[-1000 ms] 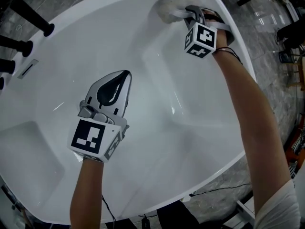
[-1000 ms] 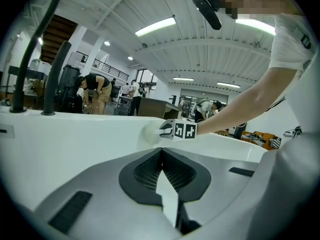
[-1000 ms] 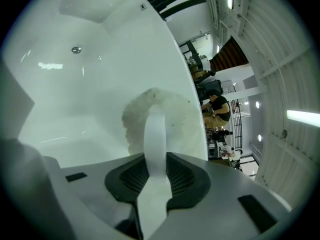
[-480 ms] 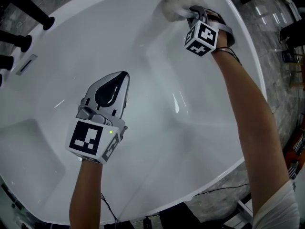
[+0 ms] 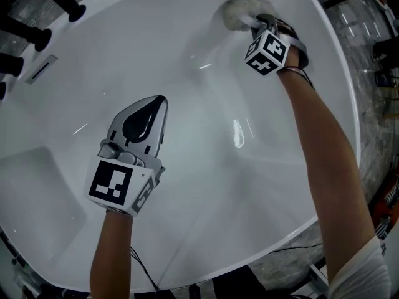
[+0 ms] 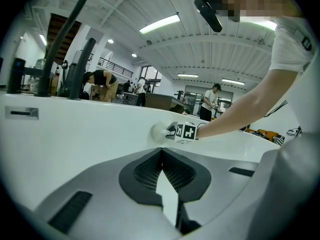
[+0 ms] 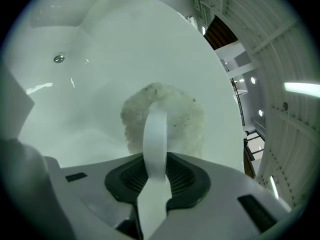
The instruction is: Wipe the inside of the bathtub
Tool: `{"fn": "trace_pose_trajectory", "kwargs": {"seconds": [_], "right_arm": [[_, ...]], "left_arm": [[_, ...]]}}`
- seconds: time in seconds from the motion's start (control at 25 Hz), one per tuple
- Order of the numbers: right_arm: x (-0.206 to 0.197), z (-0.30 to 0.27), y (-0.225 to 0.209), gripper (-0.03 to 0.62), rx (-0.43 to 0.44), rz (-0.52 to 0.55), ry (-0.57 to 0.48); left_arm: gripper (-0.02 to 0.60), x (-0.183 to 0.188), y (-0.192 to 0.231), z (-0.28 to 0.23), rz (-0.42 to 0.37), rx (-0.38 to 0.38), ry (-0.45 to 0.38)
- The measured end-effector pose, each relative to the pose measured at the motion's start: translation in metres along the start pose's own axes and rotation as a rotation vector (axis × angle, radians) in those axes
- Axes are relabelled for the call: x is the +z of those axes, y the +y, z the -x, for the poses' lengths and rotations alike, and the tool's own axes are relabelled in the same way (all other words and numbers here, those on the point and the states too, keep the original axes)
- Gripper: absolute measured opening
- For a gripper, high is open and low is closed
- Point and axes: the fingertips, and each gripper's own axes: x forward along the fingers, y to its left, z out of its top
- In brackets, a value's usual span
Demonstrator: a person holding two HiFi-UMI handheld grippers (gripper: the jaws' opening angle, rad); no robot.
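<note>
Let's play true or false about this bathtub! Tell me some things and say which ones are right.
1. The right gripper holds a fluffy white pad by its handle. True.
2. The pad lies on the tub floor beside the drain. False: it is high on the wall of the bathtub, near the rim and far from the drain.
3. The left gripper holds a sponge. False: its jaws are together with nothing between them.
4. The bathtub is white. True.

Head view overhead; gripper views close, low; bathtub (image 5: 206, 185) shared.
</note>
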Motion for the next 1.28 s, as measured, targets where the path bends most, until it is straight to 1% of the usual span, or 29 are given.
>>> {"fn": "trace_pose_trajectory", "kwargs": {"seconds": [0.12, 0.2, 0.4, 0.56, 0.76, 0.88, 0.96, 1.28], "right_arm": [[0.007, -0.002, 0.012, 0.097, 0.016, -0.028, 0.001], [0.011, -0.003, 0.018, 0.097, 0.034, -0.098, 0.006], [0.021, -0.002, 0.030, 0.097, 0.146, -0.416, 0.001], [0.028, 0.001, 0.037, 0.097, 0.200, -0.594, -0.014], [0.041, 0.007, 0.042, 0.097, 0.230, -0.799, -0.046], [0.050, 0.010, 0.046, 0.097, 0.250, -0.873, -0.063], [0.059, 0.013, 0.050, 0.097, 0.266, -0.909, -0.077], [0.082, 0.022, 0.062, 0.097, 0.284, -0.971, -0.098]], "left_arm": [[0.011, -0.007, 0.008, 0.007, 0.010, 0.013, -0.001], [0.011, -0.013, 0.011, 0.011, 0.015, 0.015, 0.002], [0.011, -0.016, 0.017, 0.022, 0.015, 0.017, 0.003], [0.011, -0.015, 0.027, 0.033, 0.021, 0.035, -0.004], [0.011, -0.014, 0.041, 0.046, 0.032, 0.056, -0.015], [0.011, -0.008, 0.046, 0.051, 0.050, 0.055, -0.031], [0.011, -0.008, 0.051, 0.055, 0.048, 0.064, -0.032], [0.011, -0.008, 0.069, 0.074, 0.051, 0.089, -0.037]]}}
